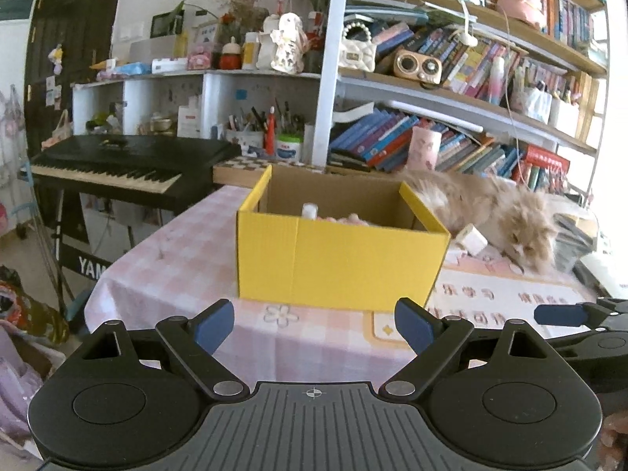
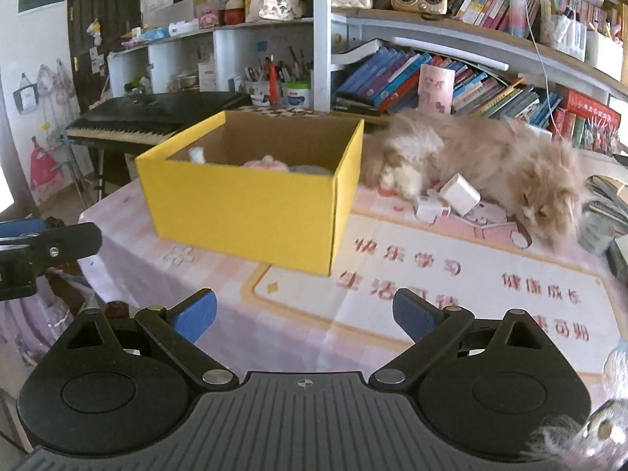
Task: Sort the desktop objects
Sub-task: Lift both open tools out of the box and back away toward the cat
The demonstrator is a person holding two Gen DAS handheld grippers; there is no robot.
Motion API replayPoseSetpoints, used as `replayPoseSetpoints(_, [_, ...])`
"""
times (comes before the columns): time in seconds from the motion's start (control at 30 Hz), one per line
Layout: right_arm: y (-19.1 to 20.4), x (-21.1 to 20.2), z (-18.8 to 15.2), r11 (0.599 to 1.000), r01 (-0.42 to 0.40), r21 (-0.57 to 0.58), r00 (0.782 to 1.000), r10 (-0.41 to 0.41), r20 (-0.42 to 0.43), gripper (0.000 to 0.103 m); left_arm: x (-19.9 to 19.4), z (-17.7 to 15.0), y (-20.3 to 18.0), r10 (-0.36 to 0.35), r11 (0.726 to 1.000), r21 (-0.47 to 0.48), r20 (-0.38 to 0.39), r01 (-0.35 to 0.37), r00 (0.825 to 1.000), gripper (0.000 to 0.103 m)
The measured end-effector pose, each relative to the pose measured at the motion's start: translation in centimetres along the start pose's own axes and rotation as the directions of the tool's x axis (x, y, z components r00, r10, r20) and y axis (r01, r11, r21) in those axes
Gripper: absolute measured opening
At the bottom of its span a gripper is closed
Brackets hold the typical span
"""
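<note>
My left gripper [image 1: 314, 324] hovered over the counter [image 1: 176, 259], its fingers [image 1: 215, 324] spread wide and holding nothing. Straight ahead of them sat the yellow box [image 1: 337, 263], a small white bottle [image 1: 309, 210] and something pink inside. My right gripper [image 2: 304, 316] was likewise spread and empty. Beyond its right finger, a white charger [image 2: 460, 194] lay touching the fluffy cat [image 2: 490, 157].

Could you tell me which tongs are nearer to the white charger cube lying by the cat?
Right. The right tongs hover open over the printed mat, with the white charger cube ahead and slightly right. The left tongs sit further left, facing the yellow box, with the cube beyond its right corner.
</note>
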State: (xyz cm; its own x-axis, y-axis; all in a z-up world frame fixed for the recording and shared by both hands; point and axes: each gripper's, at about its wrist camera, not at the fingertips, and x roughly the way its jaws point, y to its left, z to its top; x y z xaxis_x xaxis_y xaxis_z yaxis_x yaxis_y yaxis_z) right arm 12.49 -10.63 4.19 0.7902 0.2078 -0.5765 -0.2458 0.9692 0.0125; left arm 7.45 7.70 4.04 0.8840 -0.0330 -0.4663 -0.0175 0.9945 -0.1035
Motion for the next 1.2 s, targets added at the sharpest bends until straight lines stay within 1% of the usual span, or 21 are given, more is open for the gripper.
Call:
replayPoseSetpoints(0.23, [1.3, -1.1, -1.7, 1.0, 0.006, 0.023, 1.0, -0.006, -0.008, 0.097, -1.0, -1.1, 0.2, 0.009, 1.0, 0.006, -0.025, -0.009, 1.0, 0.091])
replayPoseSetpoints(0.33, [1.8, -1.6, -2.3, 1.0, 0.015, 0.012, 1.0, -0.014, -0.008, 0.097, -1.2, -1.7, 0.1, 0.006, 1.0, 0.004, -0.038, -0.006, 0.999, 0.091])
replayPoseSetpoints(0.47, [1.8, -1.8, -2.6, 1.0, 0.024, 0.009, 1.0, -0.024, -0.016, 0.097, -1.3, -2.0, -0.2, -0.002, 1.0, 0.023, -0.051, 0.003, 0.999, 0.091])
replayPoseSetpoints(0.67, [1.4, -2.1, -3.1, 0.998, 0.053, 0.02, 0.998, -0.053, -0.028, 0.097, -0.9, -2.3, -0.4, -0.018, 1.0, 0.022, -0.072, 0.019, 0.997, 0.091])
replayPoseSetpoints(1.2, [0.4, -2.5, -4.2, 0.992, 0.114, 0.058, 0.992, -0.111, -0.062, 0.097, -0.1, -2.5, -2.7, -0.094, 0.988, 0.114, -0.106, 0.106, 0.99, 0.091])
